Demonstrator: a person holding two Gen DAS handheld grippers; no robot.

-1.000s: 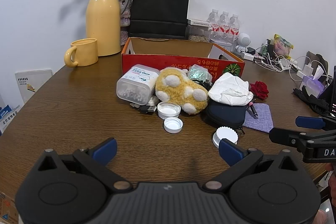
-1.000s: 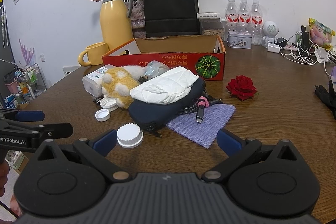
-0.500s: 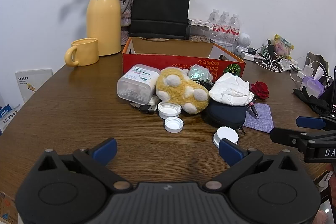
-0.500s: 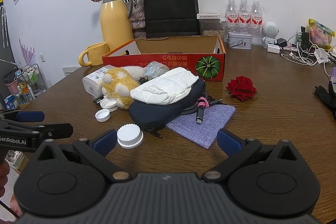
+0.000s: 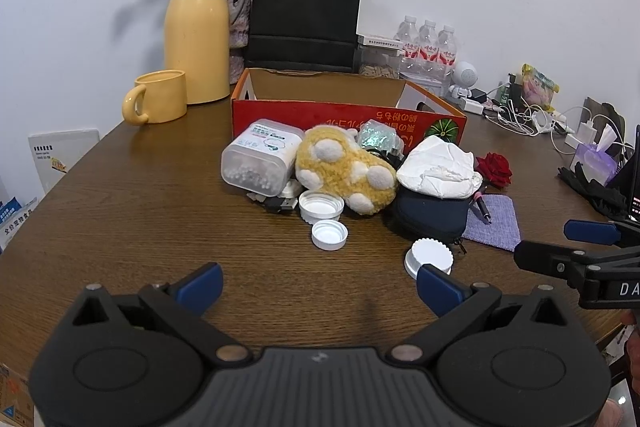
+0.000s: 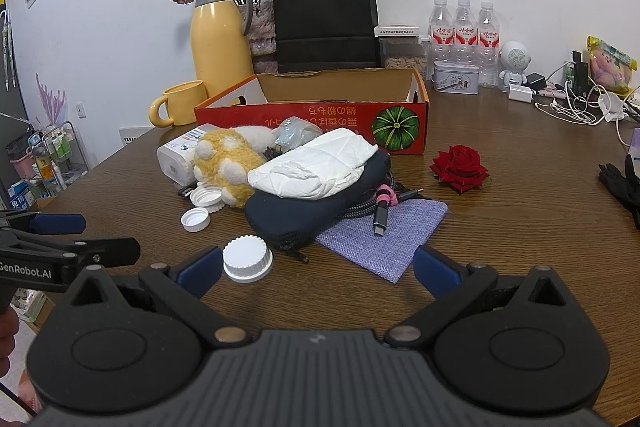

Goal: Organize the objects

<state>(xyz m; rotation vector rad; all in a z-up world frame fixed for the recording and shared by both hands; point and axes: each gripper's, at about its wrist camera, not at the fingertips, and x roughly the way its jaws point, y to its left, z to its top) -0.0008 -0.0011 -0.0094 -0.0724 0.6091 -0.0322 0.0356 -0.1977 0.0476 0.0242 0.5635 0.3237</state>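
Both grippers, left (image 5: 318, 285) and right (image 6: 318, 267), spread wide, holding nothing, parked at table's (image 5: 140, 211) near edge. Clutter heaped mid-table against red carton's (image 5: 344, 123) front wall, carton apparently empty. Ridged white cap (image 6: 247, 259) sits just beside your right gripper's left finger: likely first pick.

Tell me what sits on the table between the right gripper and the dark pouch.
In the right wrist view, a white ribbed cap lies by the open right gripper, just short of the dark pouch; otherwise bare wood.

1. Cardboard box (image 5: 348, 115): behind the clutter.
2. Plush toy (image 5: 344, 171): right of swab container (image 5: 260, 159).
3. Tissue pack (image 6: 316, 163): on pouch (image 6: 296, 211).
4. Ribbed cap (image 6: 247, 259): before pouch.
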